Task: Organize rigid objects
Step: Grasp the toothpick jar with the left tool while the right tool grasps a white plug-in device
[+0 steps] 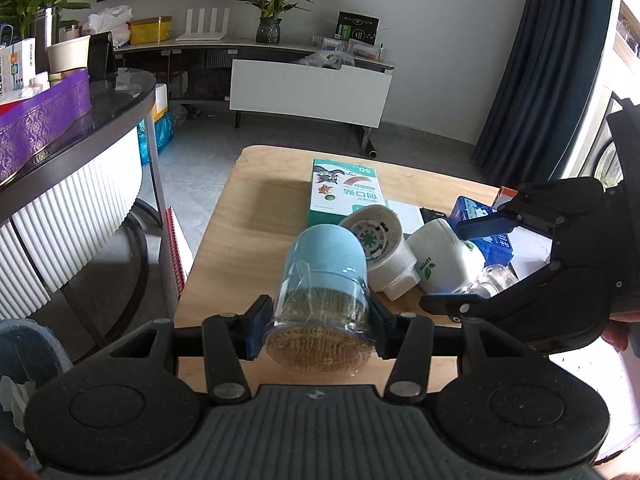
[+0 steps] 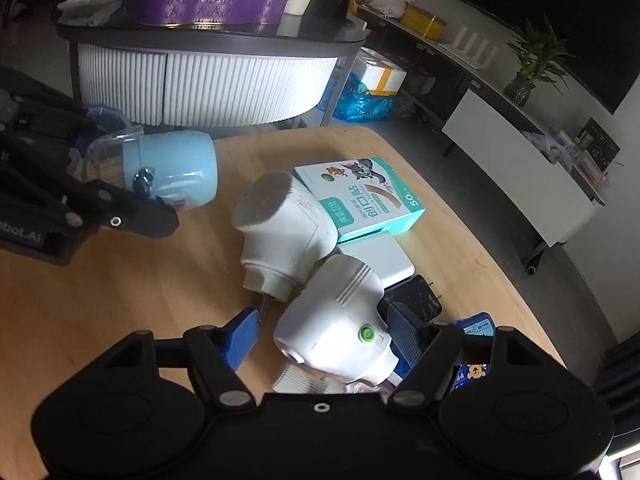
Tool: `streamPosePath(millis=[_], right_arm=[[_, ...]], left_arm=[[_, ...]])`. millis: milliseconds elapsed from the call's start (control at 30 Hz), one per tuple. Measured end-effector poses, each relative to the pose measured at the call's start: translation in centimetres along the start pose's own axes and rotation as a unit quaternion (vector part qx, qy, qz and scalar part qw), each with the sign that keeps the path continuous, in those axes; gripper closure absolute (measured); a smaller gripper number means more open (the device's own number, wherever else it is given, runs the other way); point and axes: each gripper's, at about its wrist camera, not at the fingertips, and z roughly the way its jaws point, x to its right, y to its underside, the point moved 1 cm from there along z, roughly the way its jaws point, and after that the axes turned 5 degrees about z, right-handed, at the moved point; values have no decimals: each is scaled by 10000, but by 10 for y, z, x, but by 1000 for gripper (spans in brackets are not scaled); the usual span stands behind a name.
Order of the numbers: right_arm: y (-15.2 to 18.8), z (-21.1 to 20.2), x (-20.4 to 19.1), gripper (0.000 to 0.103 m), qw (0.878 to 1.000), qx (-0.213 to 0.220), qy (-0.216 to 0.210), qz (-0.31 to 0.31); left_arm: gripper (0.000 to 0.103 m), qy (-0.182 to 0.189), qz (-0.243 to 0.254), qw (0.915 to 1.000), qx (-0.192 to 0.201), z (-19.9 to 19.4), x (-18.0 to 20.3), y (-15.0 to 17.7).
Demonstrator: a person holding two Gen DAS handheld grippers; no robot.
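Observation:
My left gripper (image 1: 318, 326) is shut on a clear toothpick jar with a light blue cap (image 1: 324, 280), held on its side above the wooden table (image 1: 248, 216); the jar also shows in the right wrist view (image 2: 168, 172). My right gripper (image 2: 324, 340) is open, its blue pads either side of a white plug-in device with a green button (image 2: 340, 320), not closed on it. A second white plug-in device (image 2: 280, 232) lies just beyond. A teal bandage box (image 2: 364, 200) lies behind them. The right gripper also shows in the left wrist view (image 1: 472, 264).
A white flat box (image 2: 384, 260), a black charger (image 2: 416, 300) and a blue packet (image 2: 476, 328) lie at the table's right. A round dark coffee table (image 2: 208, 40) with a purple tin stands beyond. A TV bench (image 1: 312, 88) lines the far wall.

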Motion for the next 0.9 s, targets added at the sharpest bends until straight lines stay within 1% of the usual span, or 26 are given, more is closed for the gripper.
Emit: streamPosePath(millis=[100,167,233,333,400,500,533,600,633,667,700,767,800,833,900], right_arm=[[1,5,4,25,9999,17,-11,162],[4,9,4,24,9999,46,-19,100],[4,12,2,25,9999,74,81,119],[3,9,1,28,9991,104,182,366],[7,1,0,28,9976,172,43,671],[14,-16,-2,28,9928,361,-34,1138],[17,-25,-1,28,9891,471,-87,1392],[21,-43,1,42,9786,694,-213,1923],[22,-52,3,53,9718,791,-257,2208],[23,-59,5,54,9642,846,-312,2493],[25,-63,6,55,9604,815,-304,2648],[29,-69,1,55,9591,787,-164,2715],[32,-72,0,55,9560,802,-154,2819],[36,-76,2,55,9493,843,-199,3021],[45,-85,8,56,9295,971,-317,3543]], left_arm=[[53,3,-44,10000,-13,1,-1,1],[53,-17,-56,10000,-8,0,-1,1],[53,-54,-73,10000,-3,0,-2,1],[53,-71,-93,9999,9,0,-3,1],[53,-70,-93,9999,16,-1,-3,1],[53,-54,-83,9999,46,-2,-2,1],[53,-50,-80,9999,62,-3,-2,1],[53,-56,-61,9999,90,-4,-1,1],[53,-41,-50,9999,92,-5,0,1],[53,-28,-39,10000,87,-5,1,0],[53,-33,-24,10000,74,-6,2,1],[53,-47,22,10000,69,-8,4,2],[53,-51,44,10000,72,-10,6,2],[53,-46,62,9999,89,-13,7,2],[53,-31,64,9999,128,-18,9,2]])
